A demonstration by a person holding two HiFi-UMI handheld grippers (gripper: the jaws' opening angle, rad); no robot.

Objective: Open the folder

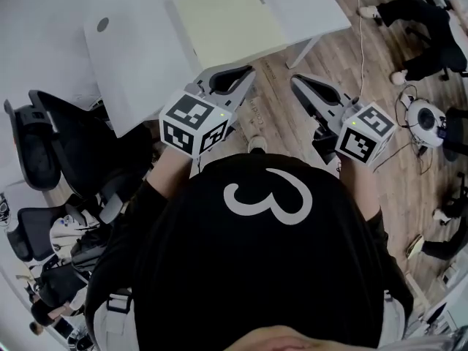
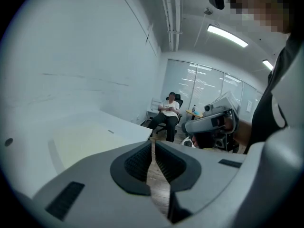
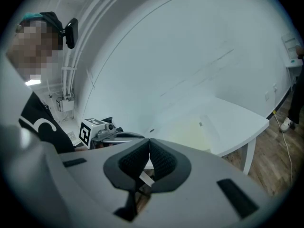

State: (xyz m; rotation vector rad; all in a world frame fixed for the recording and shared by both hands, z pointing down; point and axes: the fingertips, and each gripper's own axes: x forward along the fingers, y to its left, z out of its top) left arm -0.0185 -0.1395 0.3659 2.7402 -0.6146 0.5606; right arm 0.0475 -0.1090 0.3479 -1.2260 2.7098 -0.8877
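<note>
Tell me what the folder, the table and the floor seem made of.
Folder: pale yellow, flat, matte sheet; plastic or card, the look leaves it open. Table: smooth white top with a soft sheen, probably laminate or painted board. Floor: brown planks with grain, wood or wood-look laminate.

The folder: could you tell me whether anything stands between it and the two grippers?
Nothing visible does. The pale yellow folder lies flat on the white table with bare tabletop around it. The left gripper and right gripper, both shut, are short of the table's near edge, above the wooden floor.
</note>
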